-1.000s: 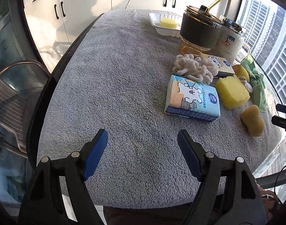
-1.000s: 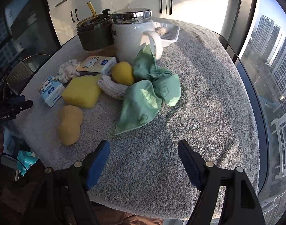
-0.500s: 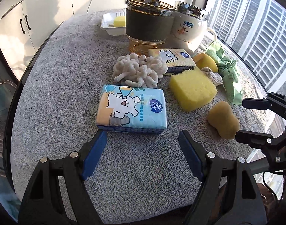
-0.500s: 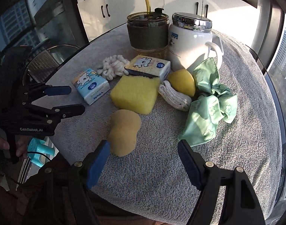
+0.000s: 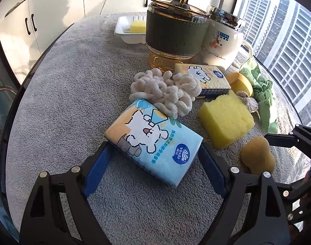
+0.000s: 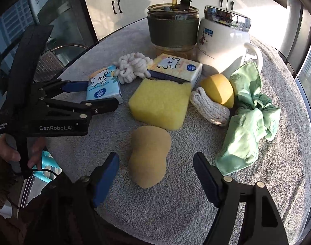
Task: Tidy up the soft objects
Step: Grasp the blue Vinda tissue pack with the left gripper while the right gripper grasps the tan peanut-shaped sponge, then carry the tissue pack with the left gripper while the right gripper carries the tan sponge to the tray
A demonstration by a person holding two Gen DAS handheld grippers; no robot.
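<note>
Tissues in the blue pack (image 5: 153, 143) lie on the grey towel (image 5: 73, 94) between the still-widening, untouching jaws of the left gripper (image 5: 153, 153), long axis slanting across the gap, while the right gripper (image 6: 155, 163) stands wide around the tan sponge (image 6: 148, 155).

Harsh window sunlight, fisheye-warped edges

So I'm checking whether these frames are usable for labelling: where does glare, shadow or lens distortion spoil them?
Left wrist view: fisheye bends the table edge; the windows behind the white mug are washed out; the blue tissue pack is sharp. Right wrist view: sun overexposes the upper right and the mug's handle, the left side lies in deep shadow; the tan sponge is clear.
</note>
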